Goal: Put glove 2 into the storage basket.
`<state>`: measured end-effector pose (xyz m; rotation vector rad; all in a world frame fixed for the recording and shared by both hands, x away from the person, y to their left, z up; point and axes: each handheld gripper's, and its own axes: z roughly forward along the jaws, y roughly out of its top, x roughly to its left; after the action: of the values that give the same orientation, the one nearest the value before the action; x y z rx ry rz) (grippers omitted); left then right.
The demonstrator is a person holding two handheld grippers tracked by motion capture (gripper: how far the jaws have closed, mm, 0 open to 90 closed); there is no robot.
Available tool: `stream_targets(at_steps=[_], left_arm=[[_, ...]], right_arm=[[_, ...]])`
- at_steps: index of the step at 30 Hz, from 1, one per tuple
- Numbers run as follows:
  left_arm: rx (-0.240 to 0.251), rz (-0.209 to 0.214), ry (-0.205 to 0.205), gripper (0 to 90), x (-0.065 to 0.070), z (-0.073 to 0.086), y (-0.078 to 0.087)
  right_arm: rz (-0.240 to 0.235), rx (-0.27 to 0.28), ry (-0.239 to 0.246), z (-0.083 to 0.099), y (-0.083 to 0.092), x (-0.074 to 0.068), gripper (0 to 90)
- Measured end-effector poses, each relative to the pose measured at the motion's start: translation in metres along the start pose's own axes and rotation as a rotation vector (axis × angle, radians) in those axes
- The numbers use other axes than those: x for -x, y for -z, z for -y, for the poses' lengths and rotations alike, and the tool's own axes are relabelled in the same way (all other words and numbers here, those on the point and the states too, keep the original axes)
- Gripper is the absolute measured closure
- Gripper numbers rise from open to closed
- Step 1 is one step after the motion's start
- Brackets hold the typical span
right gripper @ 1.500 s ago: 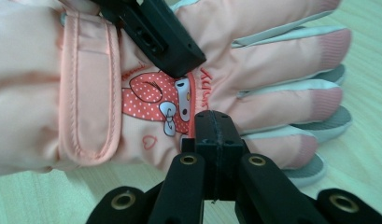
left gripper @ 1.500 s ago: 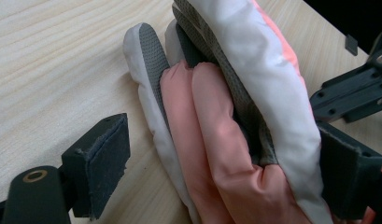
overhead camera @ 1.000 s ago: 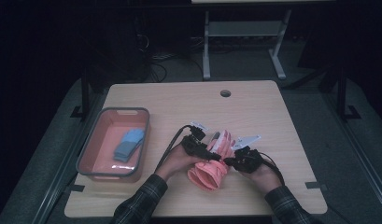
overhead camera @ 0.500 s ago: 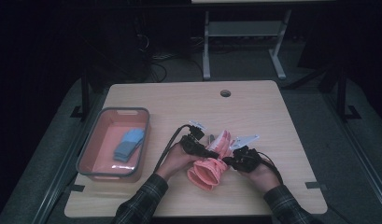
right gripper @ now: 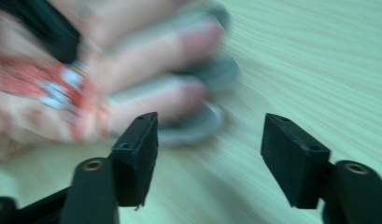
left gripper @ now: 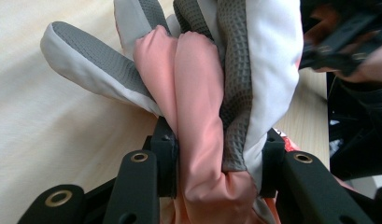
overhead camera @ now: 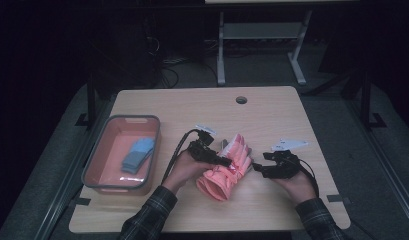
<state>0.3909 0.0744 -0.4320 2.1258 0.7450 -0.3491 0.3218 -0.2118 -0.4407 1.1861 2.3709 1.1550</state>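
At mid-table, the left gripper (overhead camera: 223, 161) clamps the pink gloves (overhead camera: 227, 167) while the right gripper (overhead camera: 256, 167), its jaws just opened and empty, hovers beside them; lifting slowly should keep the bundle together.

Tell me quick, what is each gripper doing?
Left gripper: shut on the pink glove.
Right gripper: open, holding nothing; its jaws just opened.

The far half of the table (overhead camera: 272, 107) lies bare, wide open for any hand. On the left, the tub (overhead camera: 103, 160) blocks the edge. The bunched glove (overhead camera: 227, 170) fills the middle between both hands.
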Motion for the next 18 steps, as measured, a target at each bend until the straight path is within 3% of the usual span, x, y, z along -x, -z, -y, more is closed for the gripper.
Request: stream_targets(at_steps=[4,6,18], left_arm=[[0.02,-0.024,-0.009,61.4,0.002,-0.004,0.016],[0.034,-0.035,-0.002,61.4,0.002,-0.005,0.024],[0.072,-0.098,0.001,61.1,0.009,-0.016,0.07]], right_arm=[[0.061,-0.037,-0.014,0.006,-0.012,0.01,22.4],[0.099,-0.066,-0.012,0.009,-0.019,0.01,21.4],[0.132,-0.073,-0.012,0.016,-0.035,0.017,15.8]])
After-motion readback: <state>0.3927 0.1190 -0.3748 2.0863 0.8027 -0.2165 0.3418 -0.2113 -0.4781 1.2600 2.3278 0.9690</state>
